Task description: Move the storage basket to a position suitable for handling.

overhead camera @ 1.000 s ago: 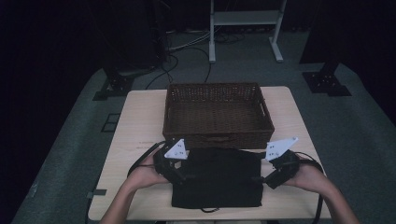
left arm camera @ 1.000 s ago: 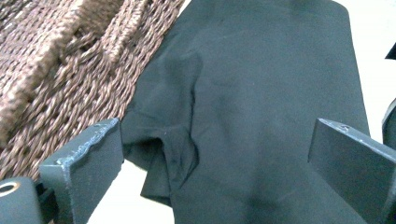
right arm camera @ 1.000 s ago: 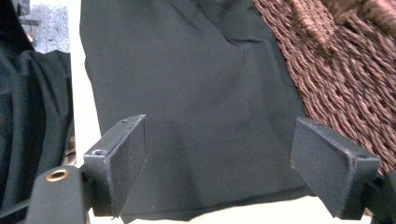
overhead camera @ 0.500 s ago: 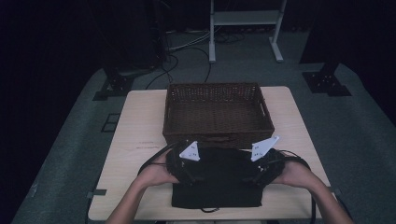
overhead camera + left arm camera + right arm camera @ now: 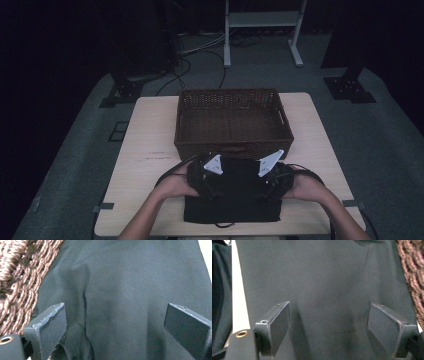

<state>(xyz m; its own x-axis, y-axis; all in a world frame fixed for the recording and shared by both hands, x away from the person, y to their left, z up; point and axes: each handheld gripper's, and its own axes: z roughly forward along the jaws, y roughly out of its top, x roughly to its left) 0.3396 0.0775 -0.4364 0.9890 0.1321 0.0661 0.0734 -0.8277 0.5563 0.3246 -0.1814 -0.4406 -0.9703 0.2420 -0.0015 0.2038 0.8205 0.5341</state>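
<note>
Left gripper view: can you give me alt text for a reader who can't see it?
The left claw is open, its two black jaws spread over a dark folded cloth with a crease running down it. A brown wicker basket edges the upper left corner.

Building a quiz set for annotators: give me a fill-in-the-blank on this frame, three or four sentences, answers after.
1. The folded black cloth lies on the wooden table just in front of the brown wicker ____.
2. The left gripper has its jaws ____ over the cloth.
3. The right gripper has ____ between its jaws so far.
4. In the high view, each gripper carries a grey ____ plate on top.

Missing words: basket; open; nothing; three-cornered
</note>
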